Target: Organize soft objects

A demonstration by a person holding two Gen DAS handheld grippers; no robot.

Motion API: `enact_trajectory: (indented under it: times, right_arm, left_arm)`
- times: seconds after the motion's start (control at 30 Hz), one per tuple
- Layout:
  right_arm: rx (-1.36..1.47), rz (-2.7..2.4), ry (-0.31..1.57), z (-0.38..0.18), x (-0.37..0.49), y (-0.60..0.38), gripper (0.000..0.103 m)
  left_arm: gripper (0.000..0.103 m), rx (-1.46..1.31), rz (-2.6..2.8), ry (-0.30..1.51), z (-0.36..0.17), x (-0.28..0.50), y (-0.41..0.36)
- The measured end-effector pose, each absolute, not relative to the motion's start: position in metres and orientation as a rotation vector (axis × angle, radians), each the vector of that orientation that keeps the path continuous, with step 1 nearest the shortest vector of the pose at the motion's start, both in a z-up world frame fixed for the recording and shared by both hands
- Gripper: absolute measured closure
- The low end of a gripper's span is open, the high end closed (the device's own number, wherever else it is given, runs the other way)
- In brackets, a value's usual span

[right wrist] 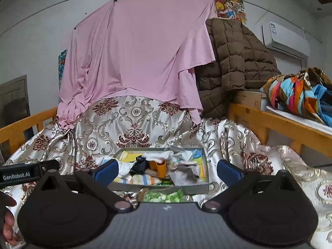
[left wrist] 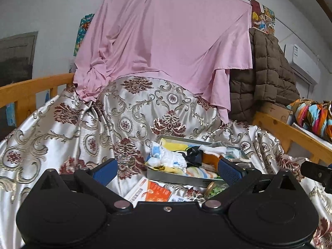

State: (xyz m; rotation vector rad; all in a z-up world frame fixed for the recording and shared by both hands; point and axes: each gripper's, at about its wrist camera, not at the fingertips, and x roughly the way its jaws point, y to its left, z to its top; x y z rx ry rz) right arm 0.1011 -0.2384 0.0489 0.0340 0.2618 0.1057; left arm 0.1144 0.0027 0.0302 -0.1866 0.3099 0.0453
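A shallow grey tray (left wrist: 176, 177) (right wrist: 205, 159) lies on the patterned satin bedspread (left wrist: 62, 128) (right wrist: 124, 124), heaped with small soft items: white socks (left wrist: 166, 157), a black cloth (right wrist: 140, 166), striped cloth (right wrist: 141, 179), yellow cloths and an orange cup (right wrist: 161, 168). My left gripper (left wrist: 167, 169) is open and empty just before the tray's near edge. My right gripper (right wrist: 167, 169) is open and empty over the tray's near side. A green-and-white bundle (right wrist: 164, 195) lies in front of the tray.
An orange-and-white booklet (left wrist: 153, 193) lies before the tray. A pink sheet (left wrist: 166, 41) hangs at the back, a brown quilted coat (right wrist: 234, 62) beside it. Wooden bed rails (right wrist: 269, 124) run left and right. A colourful bundle (right wrist: 298, 95) sits at the right.
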Motion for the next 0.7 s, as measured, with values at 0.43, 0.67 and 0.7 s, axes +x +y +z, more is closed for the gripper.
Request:
enact_trajectory:
  times: [0.43, 0.67, 0.7]
  right_arm:
    - [0.080, 0.088, 0.286, 0.034, 0.065, -0.234, 0.000]
    - [0.070, 0.085, 0.290, 0.028, 0.050, -0.227, 0.000]
    - [0.070, 0.086, 0.291, 0.027, 0.049, -0.226, 0.000]
  left_arm:
    - [0.001, -0.130, 0.047, 0.310, 0.018, 0.076, 0.003]
    - [0.001, -0.143, 0.054, 0.323, 0.009, 0.060, 0.008]
    - [0.001, -0.147, 0.057, 0.325, 0.008, 0.058, 0.009]
